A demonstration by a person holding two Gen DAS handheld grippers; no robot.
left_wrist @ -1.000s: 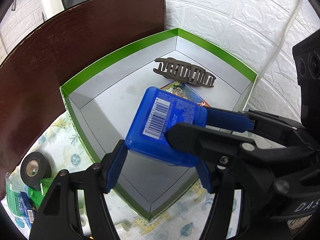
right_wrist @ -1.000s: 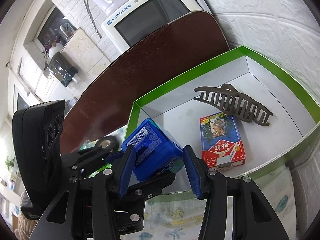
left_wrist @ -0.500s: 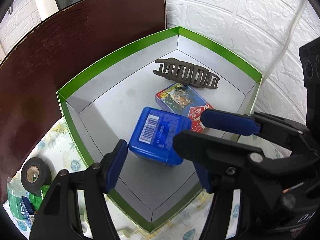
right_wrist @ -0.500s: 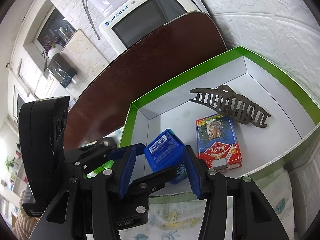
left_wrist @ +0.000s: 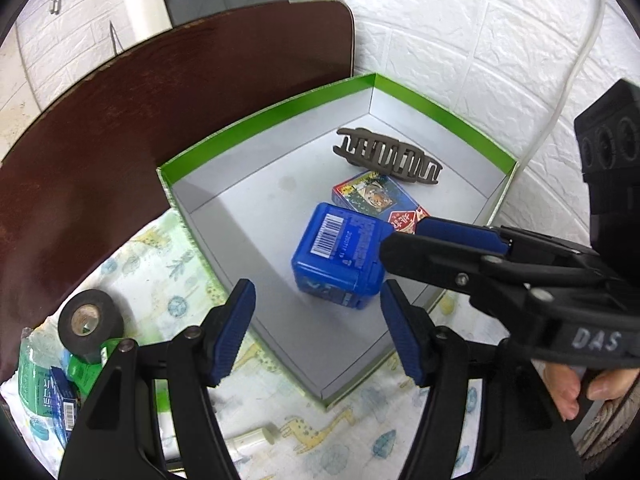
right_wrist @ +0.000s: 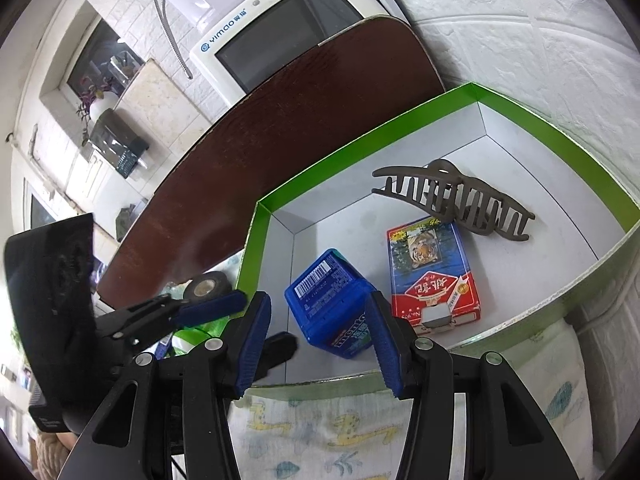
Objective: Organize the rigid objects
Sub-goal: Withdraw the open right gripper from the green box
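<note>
A blue plastic box (left_wrist: 340, 254) with a barcode sits on the floor of the green-rimmed cardboard tray (left_wrist: 280, 116). It also shows in the right wrist view (right_wrist: 330, 304). Beside it lie a card pack (left_wrist: 378, 198) and a brown hair claw (left_wrist: 390, 156). My left gripper (left_wrist: 320, 334) is open and empty, pulled back over the tray's near corner. My right gripper (right_wrist: 320, 340) is open and empty at the tray's near wall, with the box beyond its fingertips.
A black tape roll (left_wrist: 90, 322), a green bottle (left_wrist: 34, 380) and small packs lie left of the tray on a patterned cloth (left_wrist: 160, 280). A dark wooden board (left_wrist: 120, 120) stands behind. The white brick wall (left_wrist: 480, 40) borders the tray's far right.
My left gripper opened, let the blue box down onto the tray floor, and drew back. The right gripper stayed open beside it.
</note>
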